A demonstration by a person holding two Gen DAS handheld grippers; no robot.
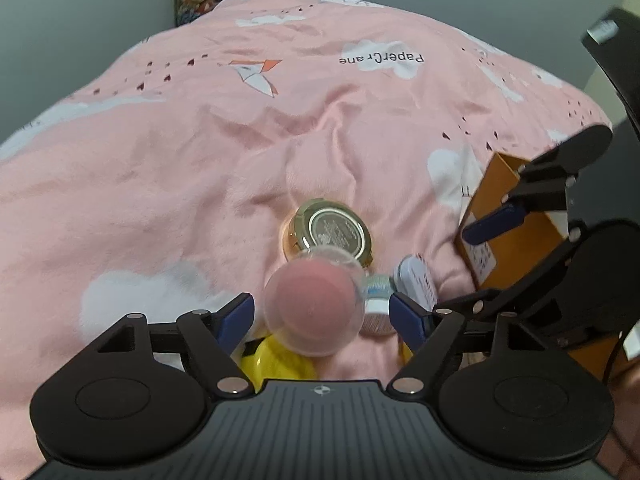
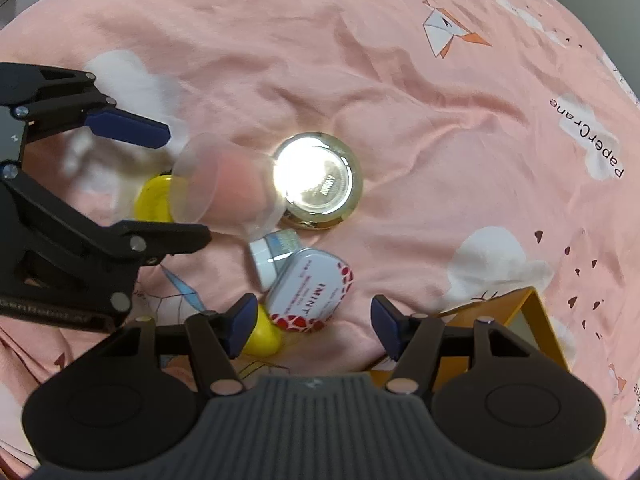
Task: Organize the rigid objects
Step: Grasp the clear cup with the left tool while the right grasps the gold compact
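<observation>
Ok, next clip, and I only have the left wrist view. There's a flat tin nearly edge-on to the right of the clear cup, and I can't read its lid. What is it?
Observer: The right wrist view shows the tin's lid. It is white, lettered IMINT, with a red pattern along one edge.
Operator: And the right tongs? I see just one finger of them.
Observer: The right tongs are open and grip nothing. The tin lies just ahead of them.
Operator: What's the yellow thing under the clear cup?
Observer: It's a round yellow piece lying behind the cup. A second yellow piece sits beside the tin.
</observation>
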